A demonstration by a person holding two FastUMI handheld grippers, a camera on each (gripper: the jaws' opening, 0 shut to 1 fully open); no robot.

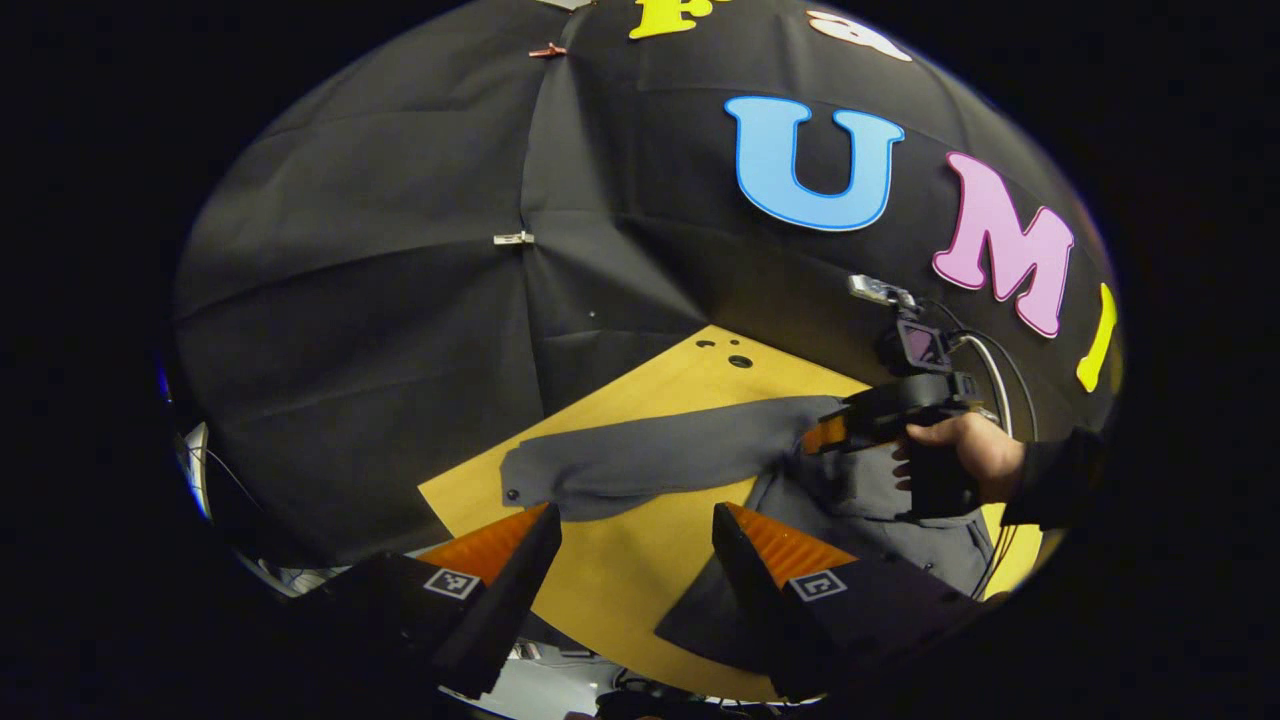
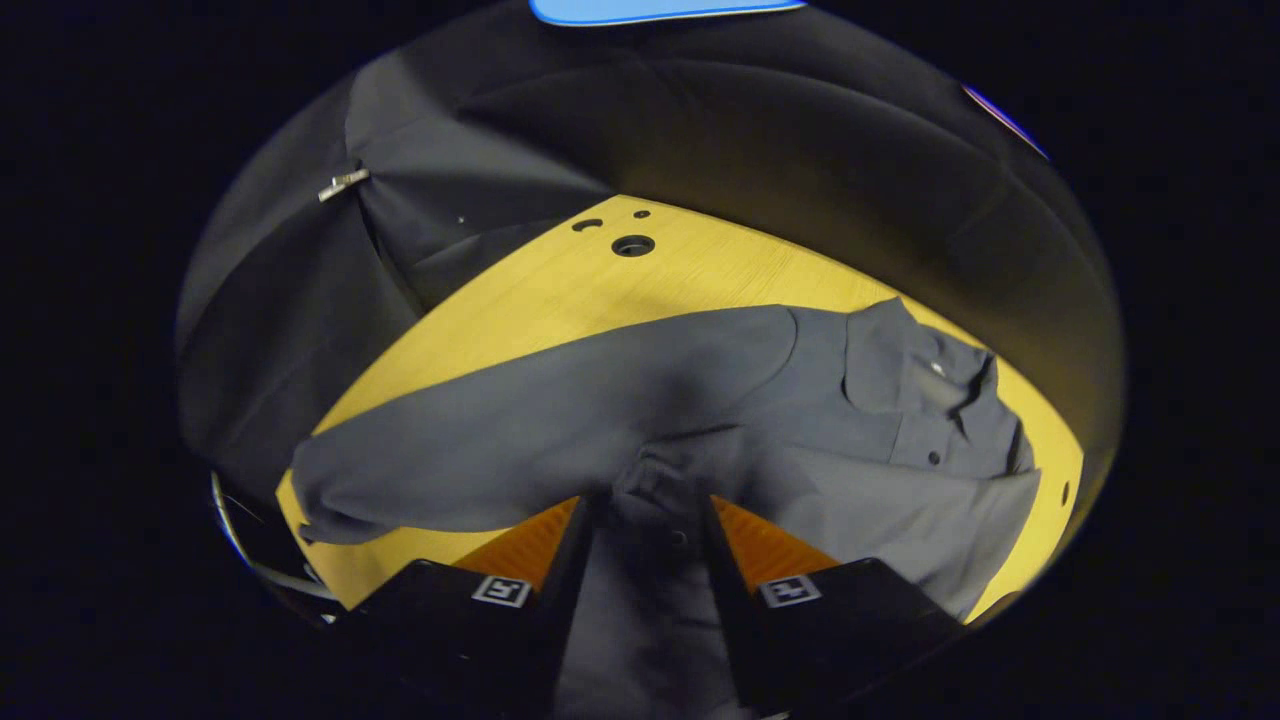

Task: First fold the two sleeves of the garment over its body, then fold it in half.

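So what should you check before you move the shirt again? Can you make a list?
1. Right gripper has cloth between its jaws: ok; a fold of the dark grey long-sleeved shirt sits there. Whether they press on it firmly: cannot tell.
2. Left gripper free to help: ok, its jaws are open over the yellow wooden table.
3. Long grey sleeve folded over the body: not ok, it lies stretched out sideways on the table.
4. Sleeve cuff on the table: ok, but close to the edge.
5. Other sleeve folded: cannot tell.
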